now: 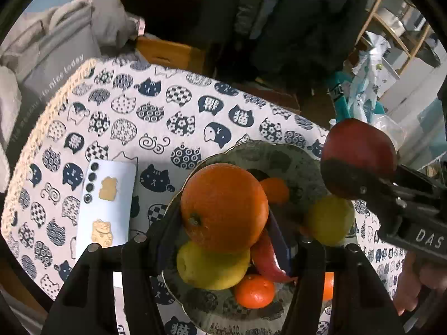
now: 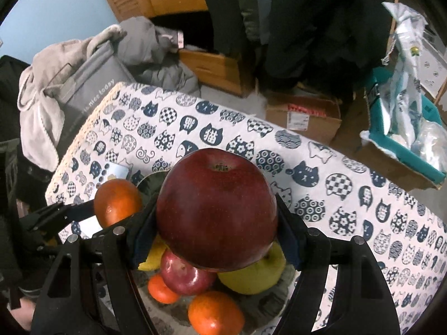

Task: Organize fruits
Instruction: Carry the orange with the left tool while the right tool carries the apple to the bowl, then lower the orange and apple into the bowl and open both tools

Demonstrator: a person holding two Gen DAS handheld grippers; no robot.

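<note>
My tabletop (image 1: 167, 128) wears a cloth printed with cat faces, and a phone (image 1: 107, 209) lies flat on it just left of the plate.

The plate (image 1: 279, 153) sits near the tabletop's right end in the left view and holds a loose heap of fruit: two yellow-green fruits, a smaller red apple (image 2: 184, 275), and several mandarins.

My right tongs (image 2: 216, 240) are clenched on the big red apple (image 2: 216, 209), one pad against each flank, stem hollow facing up. It hangs in the air above the heap, over the yellow-green fruit (image 2: 251, 276) and the smaller red apple, and touches neither that I can make out.

My left tongs (image 1: 223, 237) are clenched on the orange (image 1: 223, 206), with the dark pads on its left and right sides and its stem end turned toward me. It rides above the plate's near side, over another yellow-green fruit (image 1: 206, 270) and a mandarin (image 1: 254, 291).

In the left view the big red apple hangs up and to the right of the orange, well apart from it.
</note>
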